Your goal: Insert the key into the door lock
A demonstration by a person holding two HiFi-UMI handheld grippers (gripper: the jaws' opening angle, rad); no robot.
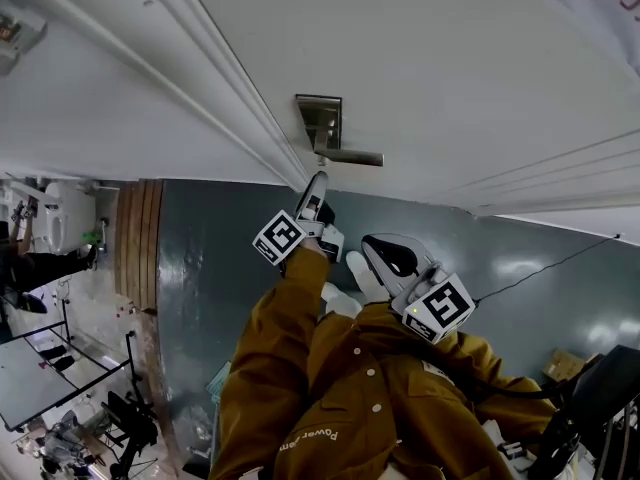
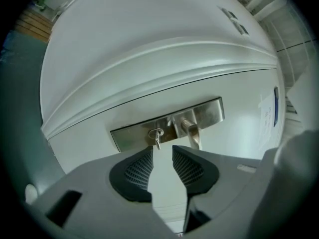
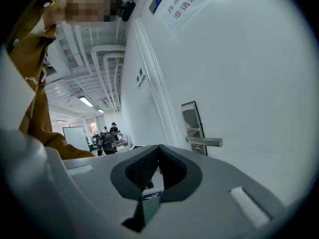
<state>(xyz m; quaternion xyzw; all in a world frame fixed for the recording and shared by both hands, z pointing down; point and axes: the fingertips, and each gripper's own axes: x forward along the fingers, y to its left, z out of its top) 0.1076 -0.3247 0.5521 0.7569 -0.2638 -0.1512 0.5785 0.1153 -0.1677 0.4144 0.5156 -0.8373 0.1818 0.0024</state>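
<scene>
A small silver key (image 2: 156, 135) sticks in the cylinder of the steel lock plate (image 2: 209, 112), left of the lever handle (image 2: 192, 131). My left gripper (image 2: 163, 156) is open just short of the key, and no pad touches it. In the head view that gripper (image 1: 316, 183) points at the door just below the lock plate (image 1: 318, 120) and its handle (image 1: 350, 156). My right gripper (image 3: 158, 151) is shut with nothing between its pads. It hangs back from the door, and its own view shows the plate (image 3: 190, 114) and handle (image 3: 205, 142) side-on. In the head view it (image 1: 368, 258) stays close to my chest.
The white door (image 1: 450, 58) fills the space ahead, with a paper notice (image 3: 184, 4) high on it. Grey floor (image 1: 200, 268) runs below. An office with desks (image 1: 40, 368) and people (image 3: 110, 138) lies off to the left.
</scene>
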